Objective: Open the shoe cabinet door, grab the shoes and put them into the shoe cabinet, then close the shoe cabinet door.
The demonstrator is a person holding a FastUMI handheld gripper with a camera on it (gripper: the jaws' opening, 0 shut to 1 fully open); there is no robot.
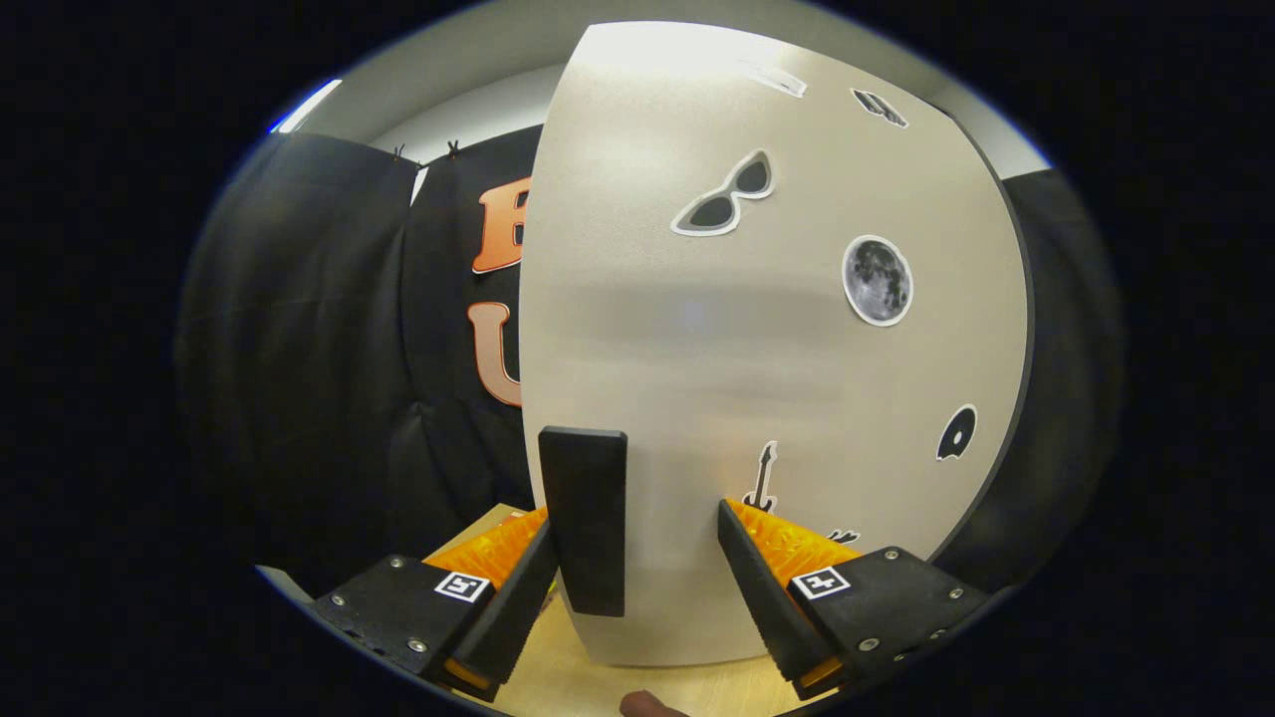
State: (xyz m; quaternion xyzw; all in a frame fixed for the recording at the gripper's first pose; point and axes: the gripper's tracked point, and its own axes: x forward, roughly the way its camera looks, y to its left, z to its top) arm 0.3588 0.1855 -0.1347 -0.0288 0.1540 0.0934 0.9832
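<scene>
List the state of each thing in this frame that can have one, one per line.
Cabinet door: upright, close ahead of the fingers; whether latched cannot be told.
Door handle: upright bar between the fingers, beside one, not pressed by both.
Gripper: fingers open, astride the handle.
Stickers: stuck flat on the door.

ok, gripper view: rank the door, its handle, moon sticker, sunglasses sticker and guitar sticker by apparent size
1. door, largest by far
2. handle, between the open gripper fingers
3. moon sticker and sunglasses sticker: look about alike, not ranked
4. guitar sticker, smallest, base hidden behind a finger
</scene>
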